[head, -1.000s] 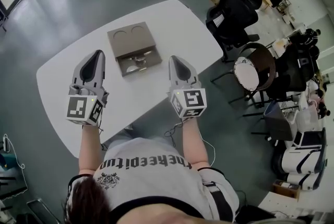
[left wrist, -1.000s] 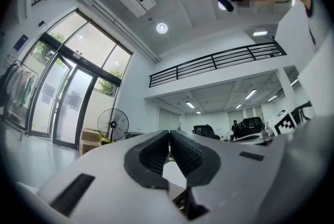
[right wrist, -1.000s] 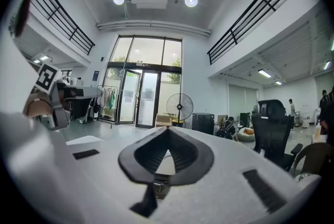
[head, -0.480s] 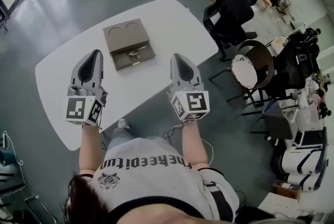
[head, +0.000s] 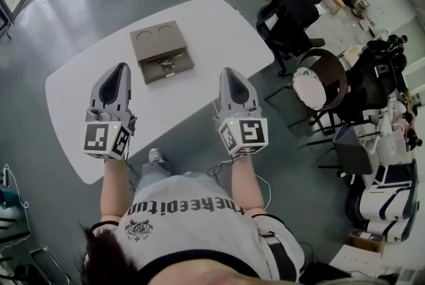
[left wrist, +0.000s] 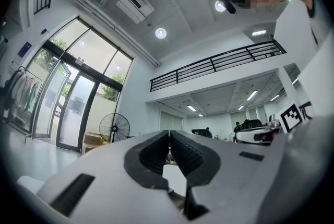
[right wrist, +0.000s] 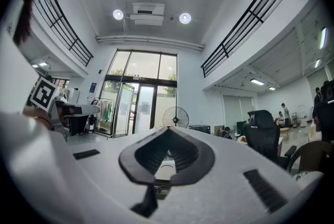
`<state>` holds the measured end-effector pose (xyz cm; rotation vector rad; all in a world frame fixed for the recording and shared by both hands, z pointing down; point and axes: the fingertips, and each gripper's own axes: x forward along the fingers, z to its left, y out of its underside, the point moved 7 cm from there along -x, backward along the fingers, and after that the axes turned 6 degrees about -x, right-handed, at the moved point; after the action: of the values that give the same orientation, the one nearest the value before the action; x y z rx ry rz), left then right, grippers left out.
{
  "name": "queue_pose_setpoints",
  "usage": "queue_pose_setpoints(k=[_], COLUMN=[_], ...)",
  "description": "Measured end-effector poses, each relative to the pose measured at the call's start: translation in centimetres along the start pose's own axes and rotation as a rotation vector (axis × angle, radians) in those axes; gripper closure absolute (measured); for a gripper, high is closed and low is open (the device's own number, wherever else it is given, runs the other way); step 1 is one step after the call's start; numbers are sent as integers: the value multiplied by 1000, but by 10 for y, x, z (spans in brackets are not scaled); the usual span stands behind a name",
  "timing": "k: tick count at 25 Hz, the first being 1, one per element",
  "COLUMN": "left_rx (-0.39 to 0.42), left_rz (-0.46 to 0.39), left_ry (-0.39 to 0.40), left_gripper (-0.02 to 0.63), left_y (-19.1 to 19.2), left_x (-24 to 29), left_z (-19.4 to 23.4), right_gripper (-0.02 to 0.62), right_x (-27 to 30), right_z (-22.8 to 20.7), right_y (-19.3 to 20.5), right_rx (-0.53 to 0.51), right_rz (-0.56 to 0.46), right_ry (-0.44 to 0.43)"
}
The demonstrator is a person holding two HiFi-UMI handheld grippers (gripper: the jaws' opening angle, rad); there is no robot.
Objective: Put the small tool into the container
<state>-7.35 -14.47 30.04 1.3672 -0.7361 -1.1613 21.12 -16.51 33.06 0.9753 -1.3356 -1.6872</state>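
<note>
Both the left gripper (head: 121, 68) and right gripper (head: 227, 71) have jaws pressed together on nothing over the white table (head: 73, 88), and the small tool (head: 166, 65) sits inside the brown container's (head: 158, 39) open drawer.

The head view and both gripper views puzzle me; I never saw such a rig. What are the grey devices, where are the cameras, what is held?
A person, not a robot, holds two-jaw devices: the left gripper and the right gripper. The head view comes from a camera on the person's head, looking down. Each gripper view looks along that gripper's jaws. On the white table stands a brownish container; a small metallic tool lies in its open drawer. Both grippers are shut and empty.
</note>
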Motion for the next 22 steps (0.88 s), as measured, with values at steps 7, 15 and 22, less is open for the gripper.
queue_pose_setpoints(k=[7,15,22], left_rx=[-1,7,11], left_rz=[-3,-18,-35], left_ry=[-1,-9,-7], left_gripper=[594,594,594], left_y=[-4,-8,-9], left_x=[-11,-20,-20], left_z=[-12,-17,-16], right_gripper=[600,600,600], right_x=[-16,-26,-26], right_z=[0,4,4], right_y=[-3,-10,-13], right_rx=[3,5,5], right_rz=[-12,-22,-30], right_ry=[8,5,3])
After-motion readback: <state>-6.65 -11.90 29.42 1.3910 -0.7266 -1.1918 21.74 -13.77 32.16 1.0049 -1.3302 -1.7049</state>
